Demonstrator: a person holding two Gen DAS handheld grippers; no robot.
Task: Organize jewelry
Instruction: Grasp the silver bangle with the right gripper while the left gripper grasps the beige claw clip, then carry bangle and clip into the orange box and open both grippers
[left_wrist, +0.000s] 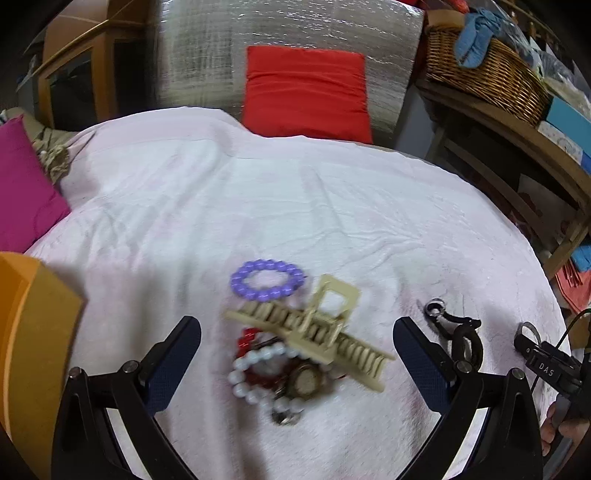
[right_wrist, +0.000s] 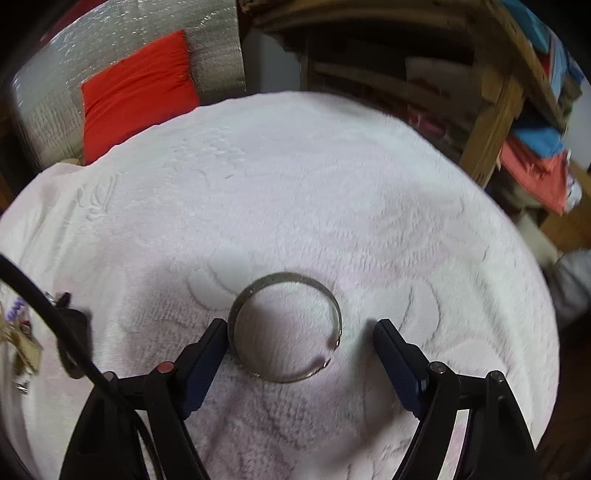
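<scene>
Silver bangle (right_wrist: 284, 328) lies flat on the white towel (right_wrist: 295, 184), between the fingers of the right tool (right_wrist: 300, 339). Left finger is at the bangle's rim; right finger stands apart; jaws partly open, no grip. Left tool (left_wrist: 297, 339) stands wide over a heap: beige hair clip (left_wrist: 314, 328), white bead bracelet (left_wrist: 258, 376), purple bead bracelet (left_wrist: 266, 279), touching none.

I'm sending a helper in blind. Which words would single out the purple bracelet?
On the white towel, find the jewelry pile between the open left gripper fingers. The purple bracelet lies at its far edge, beyond the beige hair claw: the only purple bead ring.
</scene>
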